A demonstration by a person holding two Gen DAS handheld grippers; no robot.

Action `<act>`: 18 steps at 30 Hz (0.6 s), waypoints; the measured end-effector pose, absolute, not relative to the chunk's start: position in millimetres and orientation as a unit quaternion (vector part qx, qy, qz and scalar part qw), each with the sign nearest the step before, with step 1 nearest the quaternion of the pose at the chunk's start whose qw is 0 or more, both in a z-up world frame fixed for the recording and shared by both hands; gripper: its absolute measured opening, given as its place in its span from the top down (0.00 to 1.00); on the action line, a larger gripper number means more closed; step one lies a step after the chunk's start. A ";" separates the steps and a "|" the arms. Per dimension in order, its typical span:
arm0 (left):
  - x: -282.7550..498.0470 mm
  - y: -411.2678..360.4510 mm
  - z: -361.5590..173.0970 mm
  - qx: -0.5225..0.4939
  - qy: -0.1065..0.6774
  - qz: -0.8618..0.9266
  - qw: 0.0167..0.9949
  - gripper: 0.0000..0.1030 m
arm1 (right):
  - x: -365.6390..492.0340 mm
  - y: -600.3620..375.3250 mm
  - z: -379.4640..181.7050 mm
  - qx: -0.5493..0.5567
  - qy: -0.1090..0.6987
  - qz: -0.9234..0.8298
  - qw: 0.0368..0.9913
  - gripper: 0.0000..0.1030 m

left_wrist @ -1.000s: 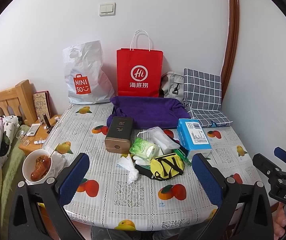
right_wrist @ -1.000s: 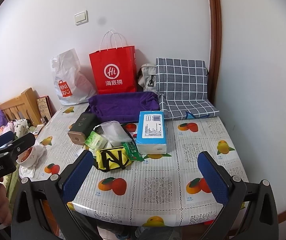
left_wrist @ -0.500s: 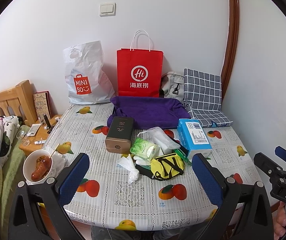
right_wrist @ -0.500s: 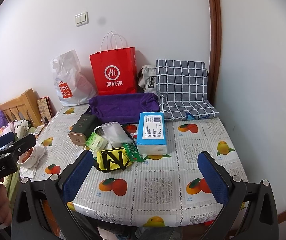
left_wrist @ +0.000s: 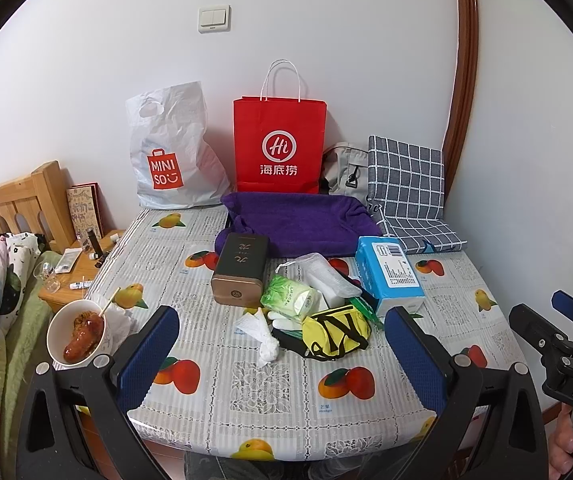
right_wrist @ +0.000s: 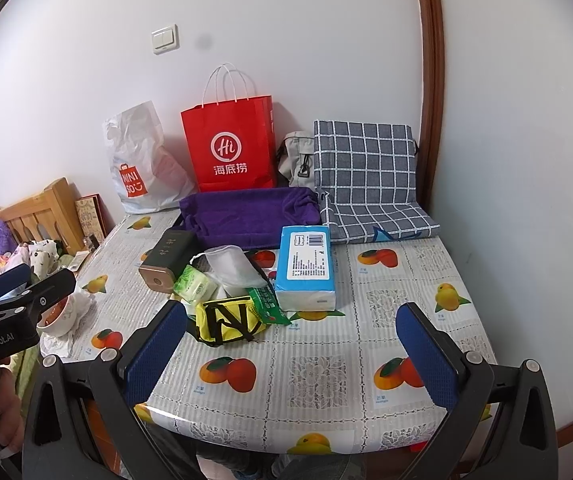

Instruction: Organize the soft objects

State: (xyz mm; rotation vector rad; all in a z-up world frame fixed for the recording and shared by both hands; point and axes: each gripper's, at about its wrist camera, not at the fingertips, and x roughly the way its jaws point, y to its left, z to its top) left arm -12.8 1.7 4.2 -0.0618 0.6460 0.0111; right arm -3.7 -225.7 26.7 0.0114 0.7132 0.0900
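A heap of soft things lies mid-table: a yellow and black pouch (left_wrist: 336,334) (right_wrist: 230,322), a green tissue pack (left_wrist: 290,298) (right_wrist: 194,286), a blue tissue pack (left_wrist: 388,276) (right_wrist: 306,268), a clear mesh bag (left_wrist: 328,280) and a knotted white bag (left_wrist: 262,338). Behind them sit a folded purple towel (left_wrist: 298,220) (right_wrist: 246,214) and a grey checked cushion (left_wrist: 406,184) (right_wrist: 366,172). My left gripper (left_wrist: 286,360) hangs open over the table's near edge, empty. My right gripper (right_wrist: 290,356) is open too, short of the pouch.
A dark tin (left_wrist: 240,274) stands left of the heap. Against the wall are a red paper bag (left_wrist: 280,148), a white Miniso bag (left_wrist: 170,156) and a grey bag (left_wrist: 344,170). A bowl of food (left_wrist: 76,336) sits at the table's left edge, beside a bed.
Both views have shifted very slightly; the objects on the table have not moved and both grippers stay open.
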 end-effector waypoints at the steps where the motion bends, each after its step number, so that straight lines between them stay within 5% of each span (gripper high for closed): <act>1: -12.8 1.7 4.1 -0.031 0.317 0.006 0.948 0.00 | -3.9 -226.0 26.2 0.007 0.349 0.045 0.936 0.00; 18: -14.2 2.4 4.0 -0.030 0.315 0.003 0.949 0.00 | -4.7 -225.7 26.6 0.007 0.348 0.045 0.936 0.00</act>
